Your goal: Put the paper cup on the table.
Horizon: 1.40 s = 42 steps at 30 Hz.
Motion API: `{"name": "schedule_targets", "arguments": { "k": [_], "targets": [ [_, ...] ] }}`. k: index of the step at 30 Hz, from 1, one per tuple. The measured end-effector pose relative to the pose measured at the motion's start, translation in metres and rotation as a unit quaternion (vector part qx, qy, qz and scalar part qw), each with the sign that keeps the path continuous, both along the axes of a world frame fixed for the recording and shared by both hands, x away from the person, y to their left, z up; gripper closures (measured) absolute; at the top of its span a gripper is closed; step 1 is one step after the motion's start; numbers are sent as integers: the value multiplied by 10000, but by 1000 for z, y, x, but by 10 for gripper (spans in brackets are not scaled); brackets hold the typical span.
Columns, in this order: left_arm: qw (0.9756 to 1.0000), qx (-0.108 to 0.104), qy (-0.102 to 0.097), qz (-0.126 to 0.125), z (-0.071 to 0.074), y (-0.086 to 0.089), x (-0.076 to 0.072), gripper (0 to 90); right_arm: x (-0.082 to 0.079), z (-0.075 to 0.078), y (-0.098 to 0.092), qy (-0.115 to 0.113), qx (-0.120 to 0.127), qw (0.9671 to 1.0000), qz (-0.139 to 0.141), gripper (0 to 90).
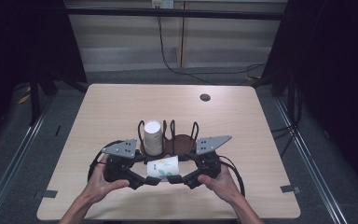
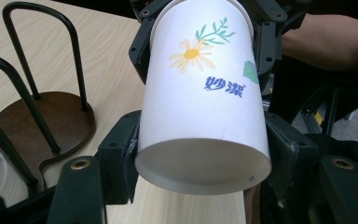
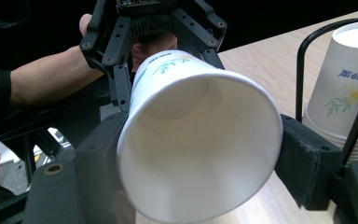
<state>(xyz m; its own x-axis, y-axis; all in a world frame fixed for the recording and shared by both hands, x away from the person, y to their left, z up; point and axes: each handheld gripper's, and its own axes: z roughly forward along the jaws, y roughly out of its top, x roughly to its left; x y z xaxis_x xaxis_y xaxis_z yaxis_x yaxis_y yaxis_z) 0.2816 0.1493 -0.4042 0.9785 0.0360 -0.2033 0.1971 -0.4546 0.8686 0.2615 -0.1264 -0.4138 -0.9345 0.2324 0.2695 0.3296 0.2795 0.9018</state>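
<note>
**Paper cup held between both tools**

High view: paper cup (image 1: pixel 163 167) lies sideways near the bench's (image 1: pixel 121 102) front edge, between left tool (image 1: pixel 154 180) and right tool (image 1: pixel 177 178), before the cup rack (image 1: pixel 182 140).

Left gripper view: left tool (image 2: pixel 200 158) clamped on the cup's (image 2: pixel 200 93) base end.

Right gripper view: right tool (image 3: pixel 200 158) pads against the cup's (image 3: pixel 200 154) open rim, gripping it.

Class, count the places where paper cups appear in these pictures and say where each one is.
2. One paper cup lies sideways between the two grippers. A stack of cups stands upside down in the wire holder; how many are nested there is unclear.
</note>
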Motion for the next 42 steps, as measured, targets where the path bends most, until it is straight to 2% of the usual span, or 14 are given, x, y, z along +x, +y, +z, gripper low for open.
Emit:
{"name": "schedule_targets", "arguments": {
  "k": [6,15,19,20,26,29,31,34,36,40,42],
  "targets": [
    [9999,25,138,29,-3,-1,3,352,3,-1,-1,82,35,10000,-7,256],
    [9998,91,102,137,-4,-1,3,299,3,-1,-2,132,86,9999,-49,267],
    [9998,107,111,135,-5,0,3,270,3,-1,-3,134,63,9999,-71,270],
    [9998,113,153,64,-6,0,4,249,4,-2,-3,138,63,9999,-73,270],
    [9997,205,32,84,-7,-3,2,184,4,-2,-4,198,71,9998,-61,271],
    [9996,191,60,181,-9,-1,3,162,4,-2,-4,181,55,9998,-95,271],
    [9995,99,161,239,-12,-1,4,161,4,-1,-4,186,53,9997,-130,271],
    [9991,306,84,291,-15,-4,3,160,4,-2,-4,210,34,9996,-173,271],
    [9989,325,77,315,-15,-5,3,160,5,-3,-3,243,12,9995,-210,272],
    [9978,534,-32,399,-16,-5,1,160,5,-2,-4,258,-13,9993,-254,274],
    [9977,471,-34,481,-18,-4,1,161,6,-2,-5,273,-45,9992,-274,274]
  ]
}}
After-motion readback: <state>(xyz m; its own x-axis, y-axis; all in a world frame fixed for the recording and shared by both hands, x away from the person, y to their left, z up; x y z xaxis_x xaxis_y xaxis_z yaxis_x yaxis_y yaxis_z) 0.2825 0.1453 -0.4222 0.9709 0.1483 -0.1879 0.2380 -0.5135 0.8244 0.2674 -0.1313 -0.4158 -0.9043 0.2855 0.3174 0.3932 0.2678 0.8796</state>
